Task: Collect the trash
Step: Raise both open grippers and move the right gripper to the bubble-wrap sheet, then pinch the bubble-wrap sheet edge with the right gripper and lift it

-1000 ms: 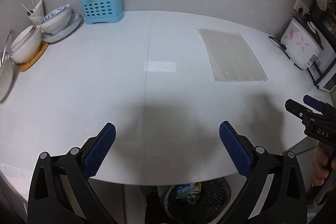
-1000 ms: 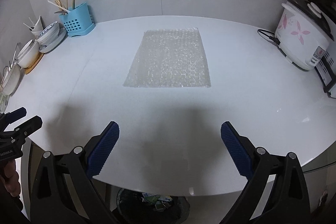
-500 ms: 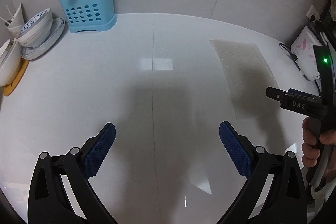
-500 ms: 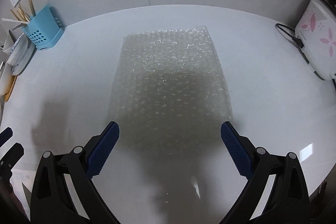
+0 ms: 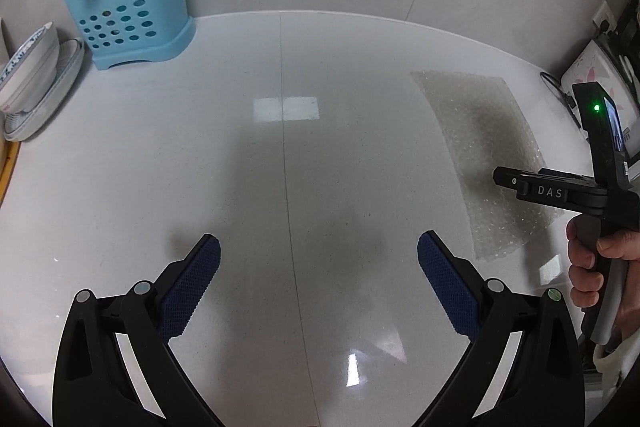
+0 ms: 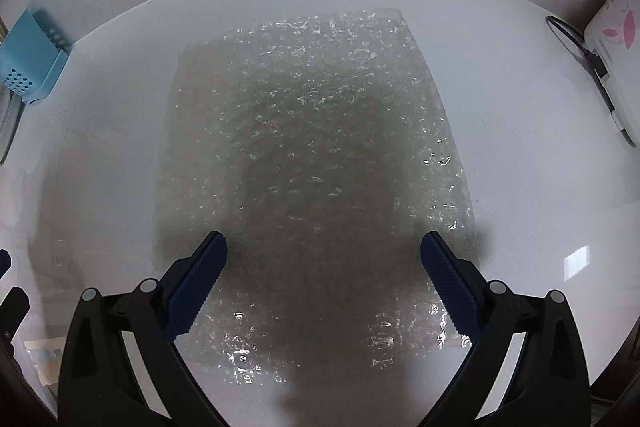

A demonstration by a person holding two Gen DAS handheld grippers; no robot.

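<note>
Lying flat on the white table (image 6: pixel 520 107), the sheet of bubble wrap (image 6: pixel 312 163) fills the middle of the right wrist view and sits out at 3 o'clock in the left one. The right gripper (image 6: pixel 323 277) hangs over its near edge, jaws spread wide, pinching nothing; the left gripper (image 5: pixel 318 281) is likewise spread over bare tabletop. The sheet looks featherlight, limp and slick — it would likely slide rather than lift. My judgement: pinch a near corner or bunch the 6 o'clock edge, since flat film offers the fingers little — nothing fragile here.
</note>
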